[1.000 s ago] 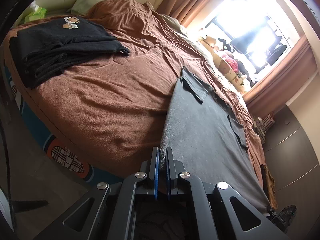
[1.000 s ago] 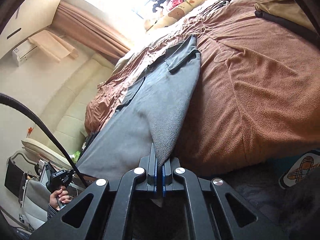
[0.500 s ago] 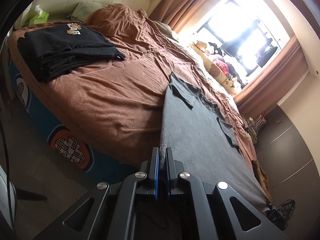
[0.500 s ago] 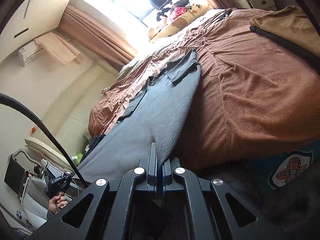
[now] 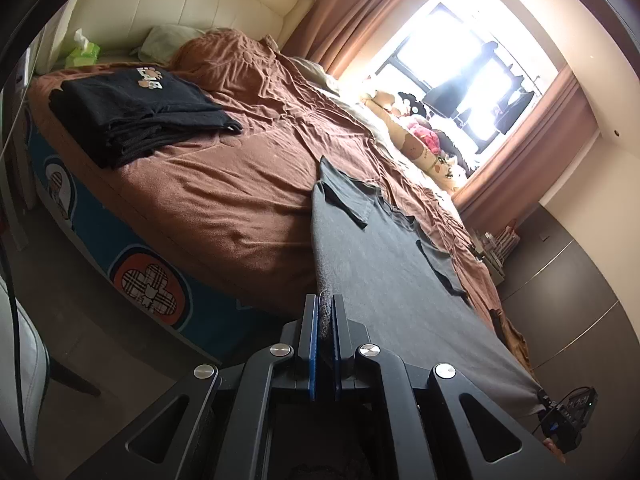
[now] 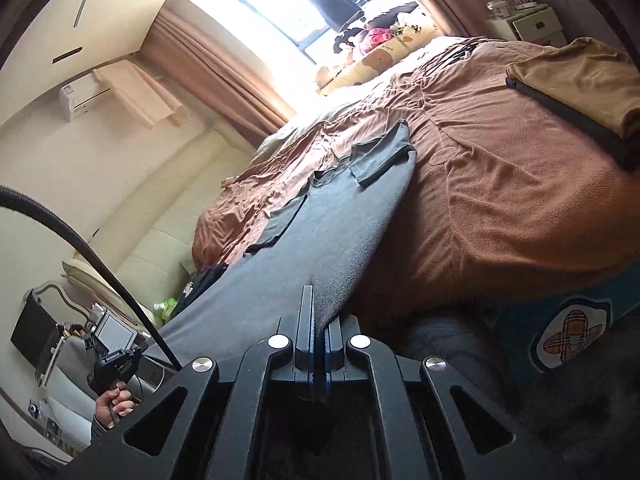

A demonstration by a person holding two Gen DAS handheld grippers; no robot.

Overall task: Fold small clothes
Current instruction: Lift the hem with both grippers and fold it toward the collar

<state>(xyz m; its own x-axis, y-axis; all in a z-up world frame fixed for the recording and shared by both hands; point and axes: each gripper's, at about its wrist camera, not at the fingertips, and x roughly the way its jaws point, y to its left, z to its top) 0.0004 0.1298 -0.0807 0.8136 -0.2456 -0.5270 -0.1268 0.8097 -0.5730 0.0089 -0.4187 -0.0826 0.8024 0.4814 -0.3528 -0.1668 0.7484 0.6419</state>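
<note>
Each gripper is clamped on a bottom corner of the grey T-shirt [image 5: 384, 280]: the left gripper [image 5: 325, 316] pinches the hem corner between its blue-lined fingers, and the right gripper [image 6: 318, 320] does the same at the opposite corner. The shirt runs straight ahead of both grippers, its long axis pointing away from them toward the window [image 5: 472, 76], stretched taut from the hem out to the collar end. That far end, with both sleeves folded inward, lies on the brown bedspread [image 5: 224, 208]; the near part hangs in the air past the bed's edge. Neither hand is nearer; they share the hem evenly.

Ahead and outward of the left gripper there is wide open bedspread, with a stack of folded black clothes [image 5: 132, 120] further off toward the headboard. Ahead and outward of the right gripper lies more bare bedspread, then a folded tan garment [image 6: 580, 80]. Carrying the hem forward onto the collar end looks unobstructed.
</note>
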